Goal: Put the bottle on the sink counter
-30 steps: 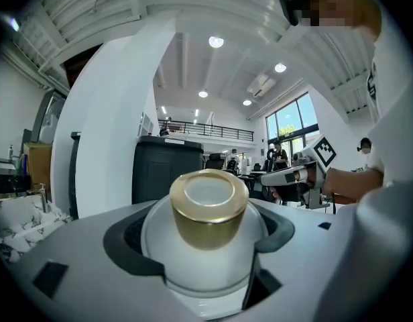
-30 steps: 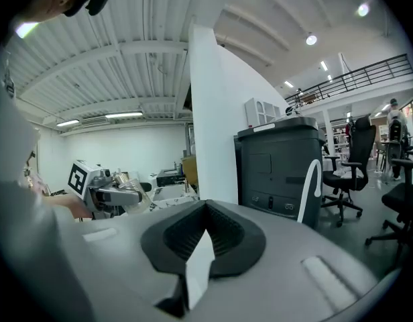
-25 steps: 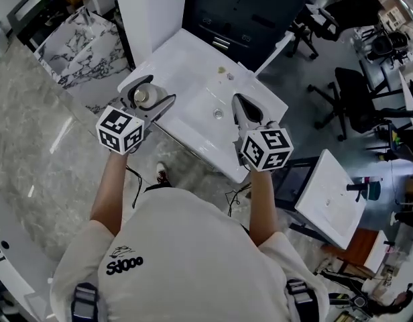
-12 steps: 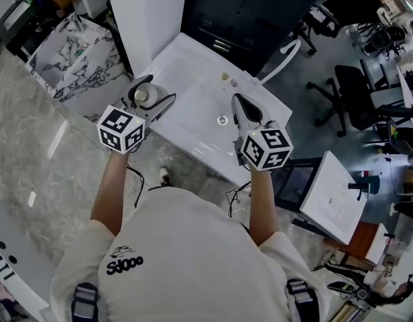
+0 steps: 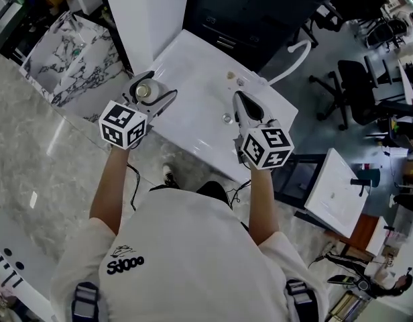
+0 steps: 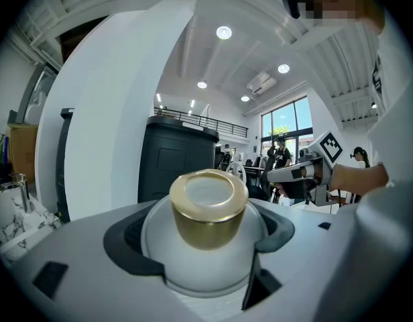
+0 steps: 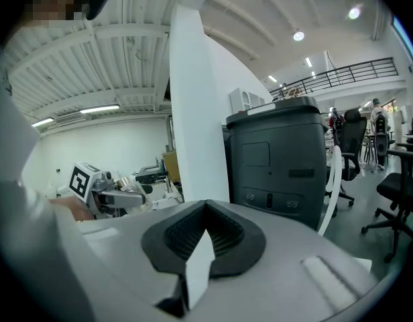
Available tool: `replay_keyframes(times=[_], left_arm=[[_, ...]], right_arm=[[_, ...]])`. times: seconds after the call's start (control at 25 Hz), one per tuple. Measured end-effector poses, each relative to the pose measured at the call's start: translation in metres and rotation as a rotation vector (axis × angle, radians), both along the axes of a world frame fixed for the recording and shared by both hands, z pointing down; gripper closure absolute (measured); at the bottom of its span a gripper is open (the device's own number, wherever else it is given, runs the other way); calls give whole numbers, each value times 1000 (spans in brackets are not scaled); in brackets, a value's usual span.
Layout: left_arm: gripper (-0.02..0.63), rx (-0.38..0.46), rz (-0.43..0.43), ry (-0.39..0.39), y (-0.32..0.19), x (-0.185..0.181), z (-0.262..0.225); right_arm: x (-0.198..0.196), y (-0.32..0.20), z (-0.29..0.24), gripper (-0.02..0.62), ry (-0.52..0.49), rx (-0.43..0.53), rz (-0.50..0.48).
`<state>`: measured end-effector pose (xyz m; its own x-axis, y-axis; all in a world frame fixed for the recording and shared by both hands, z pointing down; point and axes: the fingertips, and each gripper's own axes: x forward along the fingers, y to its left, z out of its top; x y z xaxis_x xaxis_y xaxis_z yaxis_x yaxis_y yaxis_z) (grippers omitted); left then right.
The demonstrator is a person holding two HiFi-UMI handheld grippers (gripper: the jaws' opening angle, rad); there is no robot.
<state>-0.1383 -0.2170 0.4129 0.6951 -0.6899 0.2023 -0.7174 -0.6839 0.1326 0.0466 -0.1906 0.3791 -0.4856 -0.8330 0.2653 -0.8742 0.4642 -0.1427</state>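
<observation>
As seen from the head view, the left tool [image 5: 150,91] holds the bottle [image 5: 143,92] upright over the left end of the white sink counter [image 5: 186,66], near its front edge. Whether the bottle's base touches the surface cannot be told from above. The right tool [image 5: 241,106] hovers over the basin just beside the drain [image 5: 226,118], well apart from the bottle. In the left gripper view, the jaws clasp the rounded white shoulder of the bottle on both sides, and its gold cap [image 6: 208,210] stands up between them, with a dark cabinet [image 6: 176,156] behind. In the right gripper view, the jaws are pressed together with nothing between them, so that tool carries nothing and seems to have no part in the work. I judge the task close to its end: the bottle has been brought to the counter, and what is left is to settle it flat, spread the left jaws and draw the tool clear without tipping it.
</observation>
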Motion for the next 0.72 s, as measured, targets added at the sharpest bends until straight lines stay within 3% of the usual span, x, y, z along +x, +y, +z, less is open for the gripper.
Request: replay_keyframes(times=[0.72], left_arm=[[251,-36,-97,-70,-100,14,34]], right_arm=[[18,-87,30,586,41,-23,-59]])
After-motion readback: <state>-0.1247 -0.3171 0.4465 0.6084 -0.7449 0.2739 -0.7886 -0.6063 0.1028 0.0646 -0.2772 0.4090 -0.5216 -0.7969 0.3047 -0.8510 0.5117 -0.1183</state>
